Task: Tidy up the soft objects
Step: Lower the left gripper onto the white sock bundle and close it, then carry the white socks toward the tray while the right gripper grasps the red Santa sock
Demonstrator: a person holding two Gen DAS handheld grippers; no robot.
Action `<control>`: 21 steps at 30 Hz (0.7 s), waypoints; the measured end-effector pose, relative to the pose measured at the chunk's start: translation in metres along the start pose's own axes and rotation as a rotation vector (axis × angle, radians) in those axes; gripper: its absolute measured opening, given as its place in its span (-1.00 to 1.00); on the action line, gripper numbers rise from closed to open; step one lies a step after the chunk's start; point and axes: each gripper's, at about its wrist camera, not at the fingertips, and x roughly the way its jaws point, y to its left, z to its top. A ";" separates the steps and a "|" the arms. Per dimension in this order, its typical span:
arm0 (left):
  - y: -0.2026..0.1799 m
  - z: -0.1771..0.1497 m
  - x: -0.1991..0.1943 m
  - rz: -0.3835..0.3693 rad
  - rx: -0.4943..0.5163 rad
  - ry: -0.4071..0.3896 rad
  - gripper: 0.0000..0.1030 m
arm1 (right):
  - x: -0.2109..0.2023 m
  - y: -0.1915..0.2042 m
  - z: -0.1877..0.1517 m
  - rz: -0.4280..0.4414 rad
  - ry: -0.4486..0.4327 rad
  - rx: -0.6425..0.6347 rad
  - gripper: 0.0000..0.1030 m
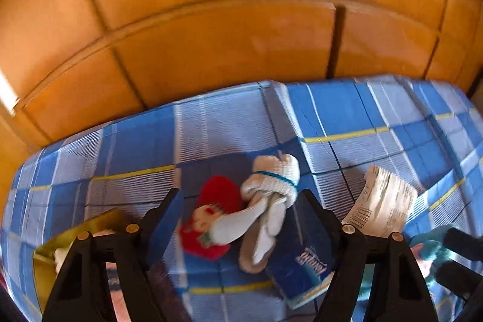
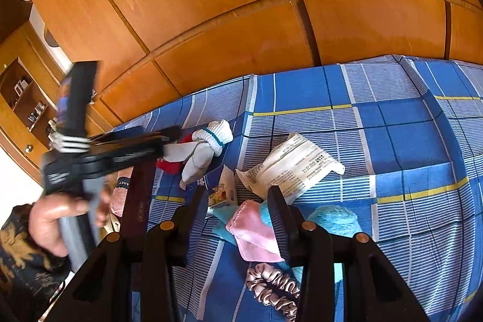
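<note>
White socks with a teal stripe (image 1: 270, 195) lie knotted on the blue checked bedspread (image 1: 347, 110), next to a red soft toy (image 1: 211, 219). My left gripper (image 1: 241, 213) is open, its jaws either side of the toy and socks, just above them. In the right wrist view the socks (image 2: 208, 147) lie at the far left, under the left gripper's tip. My right gripper (image 2: 238, 201) is open above a pink cloth (image 2: 253, 231) and a blue fluffy cloth (image 2: 335, 219). A beige satin scrunchie (image 2: 271, 285) lies below them.
A blue carton (image 1: 302, 261) lies beside the socks. A white printed packet (image 2: 295, 168) lies on the bedspread (image 2: 392, 125). A yellow-green box (image 1: 60, 240) holds items at the left. A wooden wardrobe (image 2: 226, 5) stands behind the bed.
</note>
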 end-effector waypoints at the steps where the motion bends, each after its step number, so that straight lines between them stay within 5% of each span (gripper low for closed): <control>1: -0.006 0.002 0.008 0.001 0.026 0.016 0.51 | 0.000 0.000 0.000 0.002 0.000 0.002 -0.21; 6: -0.030 0.005 0.041 0.015 0.125 0.065 0.39 | 0.001 0.001 0.001 0.012 0.003 0.005 -0.21; 8: -0.036 0.005 0.055 0.027 0.157 0.088 0.01 | 0.001 0.001 0.001 0.017 0.003 0.006 -0.21; 11: -0.038 0.002 0.073 0.012 0.155 0.137 -0.23 | 0.001 0.002 0.002 0.018 -0.001 0.005 -0.21; 21: -0.012 0.002 -0.018 -0.124 -0.026 -0.076 -0.23 | -0.001 -0.002 0.002 0.010 -0.011 0.017 -0.21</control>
